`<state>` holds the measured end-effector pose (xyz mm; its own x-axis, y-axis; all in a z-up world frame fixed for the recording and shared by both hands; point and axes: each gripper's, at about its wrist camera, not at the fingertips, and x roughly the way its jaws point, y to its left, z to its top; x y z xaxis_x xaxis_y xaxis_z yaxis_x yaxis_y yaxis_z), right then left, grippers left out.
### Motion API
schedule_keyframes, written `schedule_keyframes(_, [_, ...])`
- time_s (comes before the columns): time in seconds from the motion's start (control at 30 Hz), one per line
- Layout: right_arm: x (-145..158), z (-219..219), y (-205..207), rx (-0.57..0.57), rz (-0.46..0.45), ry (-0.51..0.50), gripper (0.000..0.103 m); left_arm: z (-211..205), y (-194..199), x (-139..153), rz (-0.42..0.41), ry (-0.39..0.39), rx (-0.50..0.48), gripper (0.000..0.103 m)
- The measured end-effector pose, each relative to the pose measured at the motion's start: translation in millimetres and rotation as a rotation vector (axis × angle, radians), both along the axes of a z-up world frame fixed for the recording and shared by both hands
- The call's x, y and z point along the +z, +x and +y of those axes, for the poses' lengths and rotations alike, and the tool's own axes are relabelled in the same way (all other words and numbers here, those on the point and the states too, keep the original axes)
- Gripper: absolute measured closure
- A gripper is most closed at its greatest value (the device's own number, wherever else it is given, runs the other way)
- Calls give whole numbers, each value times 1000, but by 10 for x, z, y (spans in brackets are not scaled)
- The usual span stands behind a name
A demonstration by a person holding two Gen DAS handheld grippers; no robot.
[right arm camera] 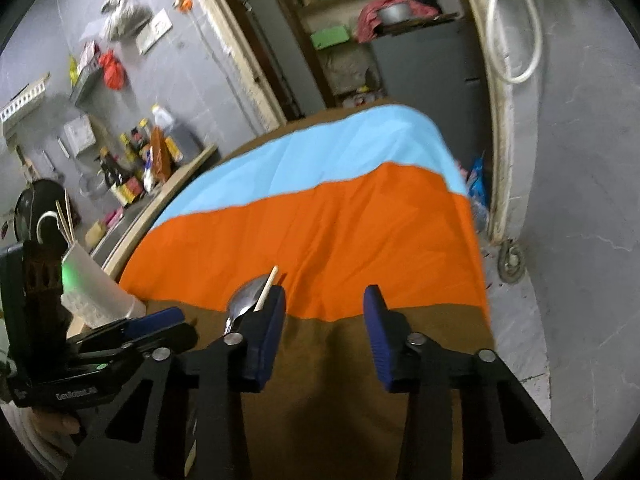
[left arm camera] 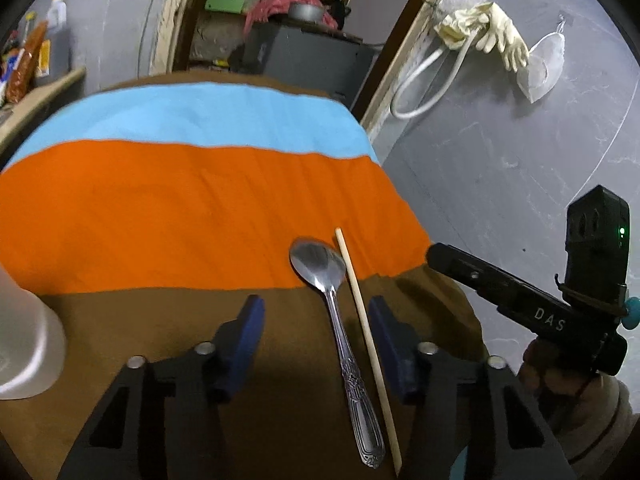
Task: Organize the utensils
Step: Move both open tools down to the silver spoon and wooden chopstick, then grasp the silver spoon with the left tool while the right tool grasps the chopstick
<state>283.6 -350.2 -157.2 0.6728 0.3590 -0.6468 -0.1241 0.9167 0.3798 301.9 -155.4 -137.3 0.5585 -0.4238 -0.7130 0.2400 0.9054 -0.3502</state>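
White cup (right arm camera: 94, 284) holds thin chopsticks (right arm camera: 64, 216). Metal spoon (left arm camera: 340, 320), wooden chopstick (left arm camera: 366, 328) lie on cloth. Your left gripper (left arm camera: 316, 320) and right gripper (right arm camera: 324, 312) gape, empty.

You can read "DAS" in white letters on the black body of the right gripper (left arm camera: 560, 316). On the black body of the left gripper (right arm camera: 76, 394) there is a white word too, but it is too blurry to read.
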Motion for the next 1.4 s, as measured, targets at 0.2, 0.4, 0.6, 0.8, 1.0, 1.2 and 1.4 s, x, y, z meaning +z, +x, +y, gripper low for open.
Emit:
schedule_keyframes(0.2, [-97,60,99,41,33,15,73,-98,69,-70,34,18,-25,75])
schedule_keyframes(0.4, [-157,101,231,83,53,36,73,-136,162,-93,62,31,-28,88])
schedule_keyframes(0.6, [-210,187,369,129,70,55,73,-143,258,-118,106,-3,-47,94])
schedule_keyframes(0.8, [-244,273,420,155,80,68,73,-138,296,-142,138,-43,-47,97])
schedule_keyframes(1.0, [-258,233,426,144,88,80,73,-156,336,-172,160,-87,-39,99])
schedule_keyframes(1.2, [-292,203,401,138,104,90,73,-256,315,-89,125,11,-50,100])
schedule_keyframes(1.4, [-321,239,379,155,117,100,73,-197,243,-19,95,108,-25,102])
